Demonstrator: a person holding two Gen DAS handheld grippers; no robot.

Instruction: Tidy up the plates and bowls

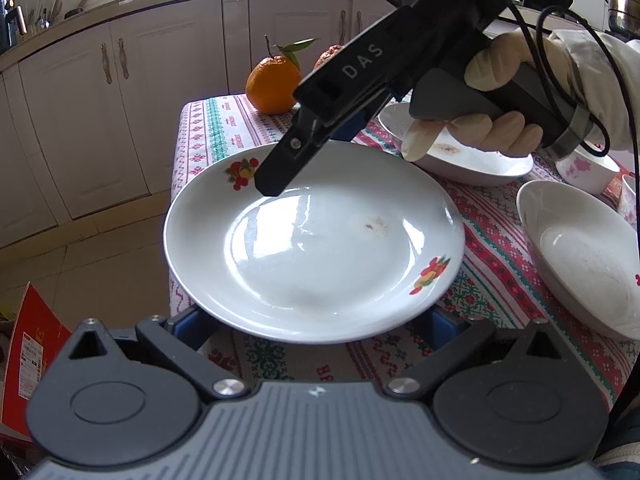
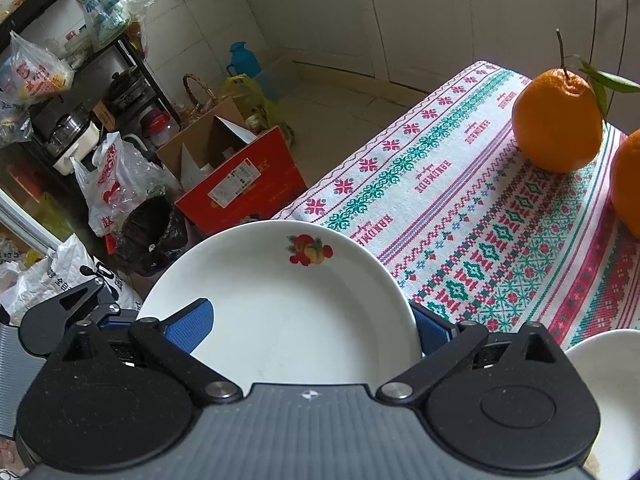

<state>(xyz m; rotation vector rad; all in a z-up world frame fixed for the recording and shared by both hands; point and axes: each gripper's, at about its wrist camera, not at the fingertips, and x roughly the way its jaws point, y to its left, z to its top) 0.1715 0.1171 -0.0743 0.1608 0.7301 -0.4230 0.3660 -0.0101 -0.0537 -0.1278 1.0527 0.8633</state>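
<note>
A white plate with fruit prints [image 1: 316, 240] lies at the table's left corner, partly over the edge; it also shows in the right wrist view [image 2: 280, 312]. My left gripper [image 1: 316, 328] is open, its blue pads on either side of the plate's near rim, mostly hidden under it. My right gripper [image 2: 312, 324] is open around the plate's far rim, one blue pad [image 2: 192, 324] above the plate and the other [image 2: 432, 328] beside it. Its finger [image 1: 280, 172] hovers over the plate. A second white plate [image 1: 480, 164] and a white bowl [image 1: 580, 260] lie to the right.
Two oranges [image 2: 558, 120] stand at the far table corner on the patterned cloth [image 2: 480, 220]. A floral cup [image 1: 586, 170] sits at the right. A red box [image 2: 244, 188], bags and a bin [image 2: 154, 232] crowd the floor beside the table.
</note>
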